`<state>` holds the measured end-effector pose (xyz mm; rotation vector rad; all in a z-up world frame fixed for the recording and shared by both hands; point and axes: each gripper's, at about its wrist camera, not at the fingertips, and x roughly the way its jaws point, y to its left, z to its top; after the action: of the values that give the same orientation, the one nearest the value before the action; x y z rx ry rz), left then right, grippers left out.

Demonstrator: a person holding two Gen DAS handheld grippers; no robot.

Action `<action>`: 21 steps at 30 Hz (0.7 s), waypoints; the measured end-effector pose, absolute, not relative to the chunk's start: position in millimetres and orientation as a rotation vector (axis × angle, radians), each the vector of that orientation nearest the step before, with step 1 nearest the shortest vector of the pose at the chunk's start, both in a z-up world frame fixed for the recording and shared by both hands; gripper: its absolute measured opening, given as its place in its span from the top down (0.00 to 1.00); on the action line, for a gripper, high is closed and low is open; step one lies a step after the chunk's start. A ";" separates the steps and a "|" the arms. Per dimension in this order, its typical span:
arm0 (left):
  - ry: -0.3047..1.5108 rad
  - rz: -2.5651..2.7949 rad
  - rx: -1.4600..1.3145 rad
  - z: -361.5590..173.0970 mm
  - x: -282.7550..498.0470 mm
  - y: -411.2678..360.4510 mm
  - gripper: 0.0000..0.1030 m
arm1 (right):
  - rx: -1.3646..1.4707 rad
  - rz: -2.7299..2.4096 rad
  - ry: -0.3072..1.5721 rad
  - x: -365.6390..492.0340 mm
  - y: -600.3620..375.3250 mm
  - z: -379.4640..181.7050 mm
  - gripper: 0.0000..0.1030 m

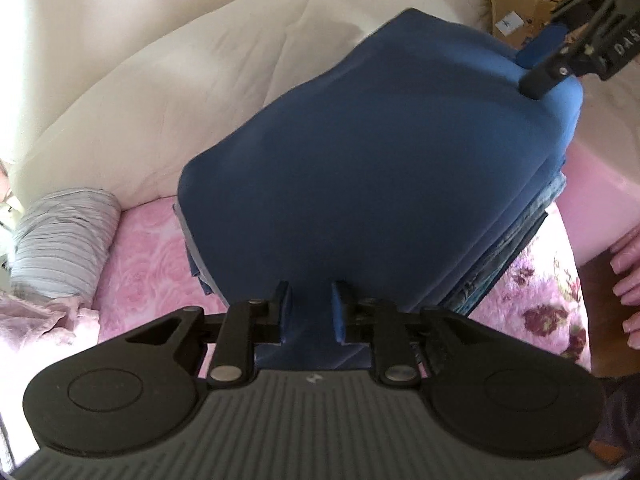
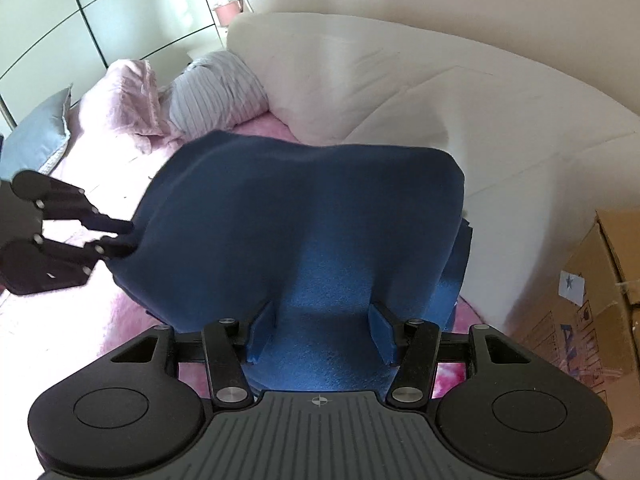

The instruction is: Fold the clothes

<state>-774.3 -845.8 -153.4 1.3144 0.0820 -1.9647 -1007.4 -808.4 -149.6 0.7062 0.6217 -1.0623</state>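
Note:
A blue garment (image 1: 380, 152) is stretched in the air over a pink floral bed (image 1: 144, 264), held at two ends. My left gripper (image 1: 310, 304) is shut on its near edge, with cloth bunched between the blue pads. My right gripper (image 2: 322, 332) is wider apart, with blue fleece (image 2: 312, 220) filling the gap between its pads; it appears to grip the cloth. The right gripper also shows in the left wrist view (image 1: 536, 80) at the garment's far corner. The left gripper shows in the right wrist view (image 2: 124, 238) at the cloth's left edge. Folded denim (image 1: 508, 256) lies under the garment.
A cream padded headboard (image 1: 200, 60) curves behind the bed. A striped grey pillow (image 1: 60, 240) and pink bedding (image 2: 128, 96) lie at the bed's end. Cardboard boxes (image 2: 592, 320) stand beside the bed. A light blue pillow (image 2: 36, 136) sits by the wardrobe doors (image 2: 80, 12).

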 end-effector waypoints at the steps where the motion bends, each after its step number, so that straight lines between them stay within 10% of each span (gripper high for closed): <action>1: 0.107 -1.955 1.302 -150.8 -773.4 -846.5 0.84 | 0.692 -1.071 0.620 -1007.2 -804.6 -146.3 0.47; 7: 0.146 -1.890 1.267 -148.3 -774.9 -838.3 0.83 | 0.701 -1.141 0.578 -1001.1 -777.1 -146.2 0.45; 13: 0.208 -1.844 1.137 -128.6 -749.7 -811.5 0.44 | 0.718 -1.246 0.533 -996.8 -727.1 -138.6 0.27; 21: 0.364 -1.847 1.042 -116.4 -701.7 -723.3 0.30 | 0.917 -1.404 0.506 -966.8 -604.8 -147.2 0.24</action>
<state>-701.7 -723.3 -116.4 1.0424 0.3642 -1.8470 -966.8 -604.8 -147.2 0.9175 0.5058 -1.4044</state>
